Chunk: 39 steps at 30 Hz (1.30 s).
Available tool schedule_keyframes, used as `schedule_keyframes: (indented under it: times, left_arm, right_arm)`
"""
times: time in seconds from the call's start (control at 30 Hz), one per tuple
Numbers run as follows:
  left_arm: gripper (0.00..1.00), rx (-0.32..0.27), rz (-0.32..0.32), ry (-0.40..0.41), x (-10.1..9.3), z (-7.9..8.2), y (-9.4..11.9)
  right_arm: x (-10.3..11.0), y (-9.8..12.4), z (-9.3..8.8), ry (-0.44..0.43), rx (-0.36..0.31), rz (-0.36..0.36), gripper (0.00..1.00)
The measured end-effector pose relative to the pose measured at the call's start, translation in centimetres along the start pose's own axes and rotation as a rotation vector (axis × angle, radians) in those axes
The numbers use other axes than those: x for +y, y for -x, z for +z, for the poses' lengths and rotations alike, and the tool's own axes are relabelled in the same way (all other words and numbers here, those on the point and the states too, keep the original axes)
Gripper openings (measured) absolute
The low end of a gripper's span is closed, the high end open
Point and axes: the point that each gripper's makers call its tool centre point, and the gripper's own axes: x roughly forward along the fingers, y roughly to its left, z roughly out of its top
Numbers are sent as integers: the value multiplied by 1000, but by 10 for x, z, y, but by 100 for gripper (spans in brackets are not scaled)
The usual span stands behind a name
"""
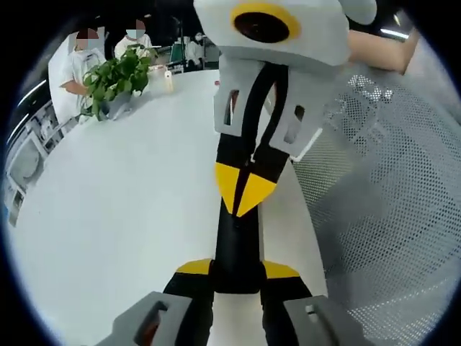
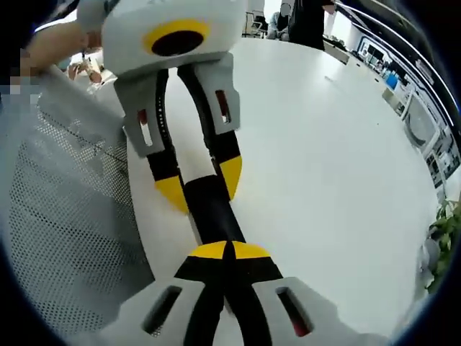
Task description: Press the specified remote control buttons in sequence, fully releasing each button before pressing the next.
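- Remote [image 1: 238,238], black, lies on white table [image 1: 122,209] near its edge; no readable writing.
- Left gripper [image 1: 238,270]: jaws clamp remote's near end.
- Right gripper [image 1: 248,191] opposite, yellow tips together, on remote.
- Plant [image 1: 115,76] far back.

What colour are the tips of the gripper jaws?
Yellow, on black jaws. The left gripper view shows it best: the right gripper points its yellow tips at the black remote control.

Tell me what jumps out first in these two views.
Two yellow-tipped grey grippers meet head-on over the white table: the left gripper clamps a slim black remote control by its sides, while the right gripper, jaws shut, points its tips at the remote's far end. A green leafy potted plant stands at the table's far edge.
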Motion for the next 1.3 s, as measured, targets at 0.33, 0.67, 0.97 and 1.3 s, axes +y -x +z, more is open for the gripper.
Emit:
schedule_keyframes:
  times: [0.33, 0.67, 0.97, 1.3]
  left_arm:
    - [24, -8, -7, -9, -1, 1, 0]
    - [24, -63, -31, 21, -1, 1, 0]
    - [24, -58, -32, 8, -2, 3, -1]
    - [24, -67, -40, 17, -2, 3, 0]
  right_arm:
    - [8, 0, 0, 316, 83, -27, 0]
    - [10, -2, 2, 271, 84, -3, 0]
    - [8, -1, 2, 48, 21, 20, 0]
    - [17, -2, 4, 174, 49, 20, 0]
